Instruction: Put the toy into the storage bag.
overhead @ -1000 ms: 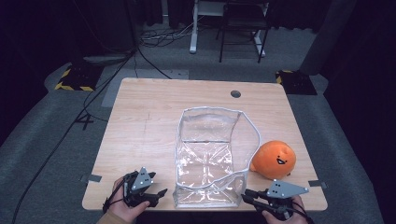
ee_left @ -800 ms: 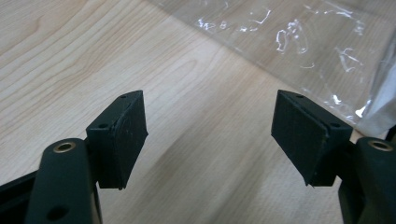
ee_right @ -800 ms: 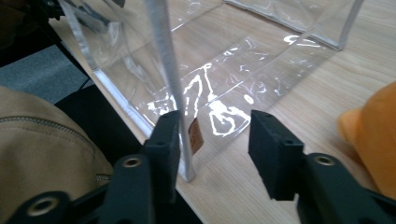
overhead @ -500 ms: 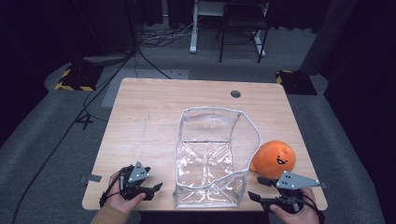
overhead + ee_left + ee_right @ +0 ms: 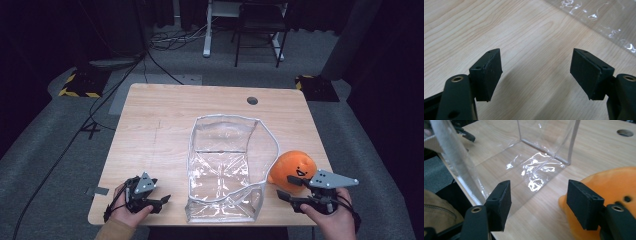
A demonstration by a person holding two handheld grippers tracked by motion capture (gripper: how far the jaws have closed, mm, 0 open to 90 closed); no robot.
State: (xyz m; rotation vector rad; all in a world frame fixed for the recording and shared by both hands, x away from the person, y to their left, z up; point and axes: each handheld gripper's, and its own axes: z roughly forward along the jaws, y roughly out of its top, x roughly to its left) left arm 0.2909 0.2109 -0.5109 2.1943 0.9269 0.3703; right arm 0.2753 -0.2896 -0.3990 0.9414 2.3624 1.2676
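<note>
Wood-grain tabletop (image 5: 165,125), lit against a dark room. Left tool (image 5: 162,201) low at the near left corner, held in a hand; its jaws stand apart over bare wood, nothing between them, and the left gripper view has a strip of clear plastic crossing the upper right. Compared with a second ago it sits a little further left, off the bag's near corner. Centre: clear plastic bag (image 5: 225,170) lying open-mouthed, white-edged rim standing up, much where it was. Right of it, touching or just beside the bag's right wall, the orange plush toy (image 5: 295,170), face toward the camera, unmoved. Right tool (image 5: 286,189) at the near right edge has lifted and shifted right toward the toy; its jaws have just been opening and now stand wide, nothing clamped. In the right gripper view the toy (image 5: 609,187) sits behind the right-hand jaw, the bag (image 5: 534,167) ahead.
</note>
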